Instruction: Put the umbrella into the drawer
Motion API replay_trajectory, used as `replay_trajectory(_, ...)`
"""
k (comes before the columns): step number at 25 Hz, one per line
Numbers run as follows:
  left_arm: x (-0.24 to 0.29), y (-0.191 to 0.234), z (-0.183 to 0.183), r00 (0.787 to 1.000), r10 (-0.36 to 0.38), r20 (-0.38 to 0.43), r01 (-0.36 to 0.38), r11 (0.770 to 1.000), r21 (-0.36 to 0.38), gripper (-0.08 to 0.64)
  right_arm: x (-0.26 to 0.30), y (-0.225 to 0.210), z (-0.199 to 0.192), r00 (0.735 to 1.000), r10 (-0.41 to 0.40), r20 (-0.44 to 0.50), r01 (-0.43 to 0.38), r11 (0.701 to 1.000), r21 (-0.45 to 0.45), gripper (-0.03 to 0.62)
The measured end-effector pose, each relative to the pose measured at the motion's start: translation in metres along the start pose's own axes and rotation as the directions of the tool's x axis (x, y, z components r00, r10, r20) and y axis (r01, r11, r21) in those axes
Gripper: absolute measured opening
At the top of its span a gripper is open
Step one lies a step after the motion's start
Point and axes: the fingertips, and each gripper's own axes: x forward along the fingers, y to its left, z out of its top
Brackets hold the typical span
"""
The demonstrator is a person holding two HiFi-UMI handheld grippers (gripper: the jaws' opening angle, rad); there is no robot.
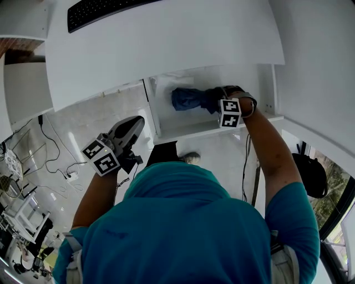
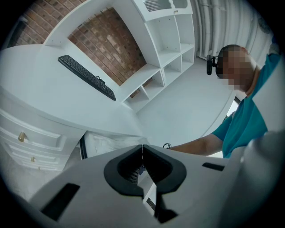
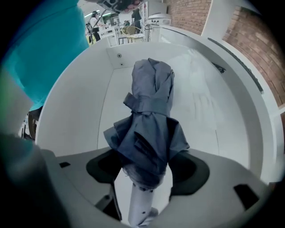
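The folded dark blue umbrella (image 1: pixel 187 99) lies inside the open white drawer (image 1: pixel 183 132) under the desk. In the right gripper view the umbrella (image 3: pixel 149 129) stretches away along the drawer floor (image 3: pixel 200 111), its white handle end nearest the camera. My right gripper (image 1: pixel 213 101) points down into the drawer. Its jaws stand wide on either side of the umbrella's near end (image 3: pixel 147 169), with a dark gap showing beside the fabric. My left gripper (image 1: pixel 136 123) hangs left of the drawer over the floor, shut with nothing in it (image 2: pixel 142 147).
The white desk top (image 1: pixel 166 44) overhangs the drawer and carries a black keyboard (image 1: pixel 100 11). Cables and a power strip (image 1: pixel 69 176) lie on the floor at left. A white shelf unit (image 2: pixel 169 49) stands against the brick wall.
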Motion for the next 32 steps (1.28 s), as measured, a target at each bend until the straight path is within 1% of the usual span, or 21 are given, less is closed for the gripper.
replay_trajectory(2, 0.003, -0.005, 0.001, 1.000, -0.014, -0.005, 0.014, 1.000, 0.007, 0.018, -0.010, 0.000, 0.001, 1.000, -0.015, 0.021, 0.014, 1.000, 0.023, 0.282)
replay_trajectory(4, 0.007, -0.012, 0.004, 0.999, -0.034, -0.008, 0.034, 0.999, 0.020, 0.018, -0.024, 0.000, 0.003, 0.998, -0.042, 0.050, 0.039, 0.997, 0.066, 0.282)
replay_trajectory(7, 0.016, -0.026, 0.010, 0.998, -0.063, -0.007, 0.063, 0.997, 0.042, 0.018, -0.054, -0.004, 0.007, 0.988, -0.105, 0.109, 0.086, 0.982, 0.170, 0.282)
replay_trajectory(9, 0.023, -0.038, 0.015, 0.996, -0.086, -0.012, 0.087, 0.994, 0.060, 0.017, -0.080, -0.009, 0.009, 0.974, -0.162, 0.155, 0.120, 0.960, 0.251, 0.282)
replay_trajectory(11, 0.032, -0.052, 0.021, 0.993, -0.114, -0.020, 0.116, 0.990, 0.084, 0.018, -0.110, -0.013, 0.008, 0.954, -0.226, 0.195, 0.153, 0.932, 0.329, 0.281)
replay_trajectory(13, 0.041, -0.068, 0.026, 0.989, -0.143, -0.028, 0.145, 0.983, 0.114, 0.018, -0.142, -0.015, 0.005, 0.928, -0.292, 0.230, 0.180, 0.895, 0.409, 0.281)
replay_trajectory(14, 0.044, -0.076, 0.030, 0.987, -0.156, -0.031, 0.158, 0.979, 0.131, 0.017, -0.160, -0.015, 0.003, 0.912, -0.327, 0.247, 0.189, 0.871, 0.454, 0.281)
replay_trajectory(16, 0.050, -0.093, 0.039, 0.983, -0.178, -0.035, 0.181, 0.969, 0.166, 0.017, -0.195, -0.013, -0.002, 0.873, -0.400, 0.280, 0.196, 0.812, 0.550, 0.281)
replay_trajectory(18, 0.054, -0.110, 0.050, 0.980, -0.196, -0.034, 0.199, 0.959, 0.203, 0.018, -0.231, -0.009, -0.008, 0.826, -0.473, 0.307, 0.191, 0.746, 0.638, 0.281)
replay_trajectory(22, 0.060, -0.145, 0.069, 0.973, -0.226, -0.037, 0.227, 0.931, 0.287, 0.017, -0.300, 0.004, -0.024, 0.715, -0.611, 0.341, 0.156, 0.614, 0.774, 0.281)
replay_trajectory(26, 0.060, -0.172, 0.082, 0.970, -0.240, -0.044, 0.240, 0.906, 0.349, 0.018, -0.361, 0.022, -0.041, 0.604, -0.717, 0.348, 0.096, 0.499, 0.861, 0.281)
replay_trajectory(28, 0.056, -0.185, 0.089, 0.967, -0.249, -0.043, 0.247, 0.895, 0.370, 0.018, -0.388, 0.031, -0.049, 0.540, -0.766, 0.348, 0.052, 0.443, 0.895, 0.281)
replay_trajectory(30, 0.051, -0.197, 0.097, 0.966, -0.255, -0.043, 0.251, 0.885, 0.393, 0.017, -0.414, 0.041, -0.054, 0.481, -0.806, 0.345, 0.009, 0.397, 0.918, 0.281)
replay_trajectory(32, 0.044, -0.206, 0.104, 0.966, -0.254, -0.039, 0.247, 0.875, 0.417, 0.017, -0.435, 0.051, -0.057, 0.435, -0.837, 0.332, -0.016, 0.361, 0.932, 0.281)
